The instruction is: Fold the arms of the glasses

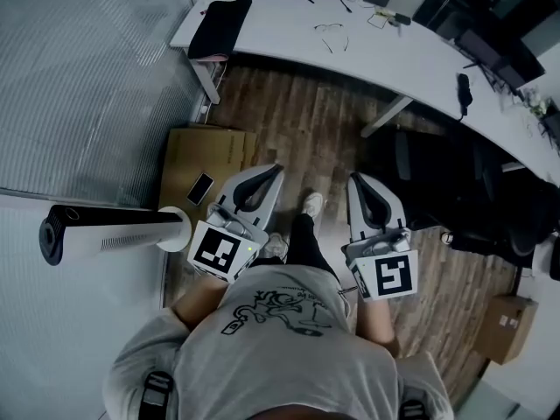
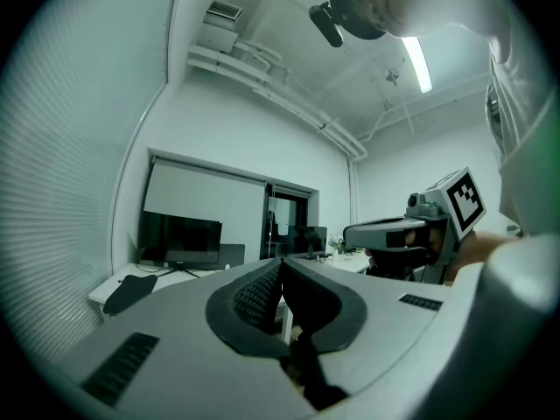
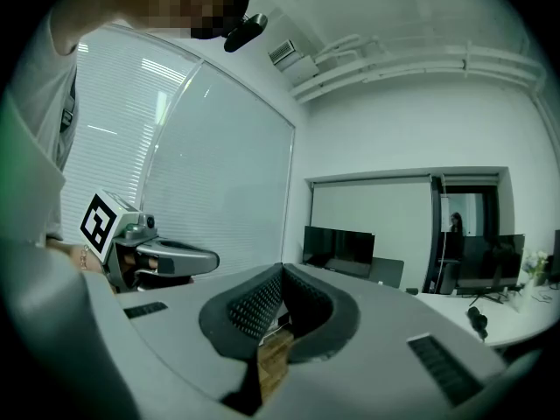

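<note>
The glasses (image 1: 329, 27) lie on the white worktop (image 1: 289, 24) at the far side of the room, well apart from both grippers; they are small in the head view, and whether their arms stand unfolded cannot be told for certain. To their left on the same worktop sits a black pouch (image 1: 219, 26).

The person stands on the wooden floor (image 1: 315, 129), short of the worktop, holding both grippers in front of the body and pointing them roughly level towards it. The left gripper (image 1: 273, 171) has its jaws closed together, pad against pad, with nothing between them. The right gripper (image 1: 357, 180) is in the same state: jaws closed and empty. The two grippers sit side by side, near each other but not touching, and each shows in the other's gripper view.

On the floor to the left of the left gripper lies a flat sheet of cardboard (image 1: 206, 156) with a phone (image 1: 199, 188) on it. Beside that lies a white tube with a dark end (image 1: 114, 233). A black office chair (image 1: 420, 169) stands to the right of the right gripper, and a cardboard box (image 1: 506, 326) sits further right on the floor.
</note>
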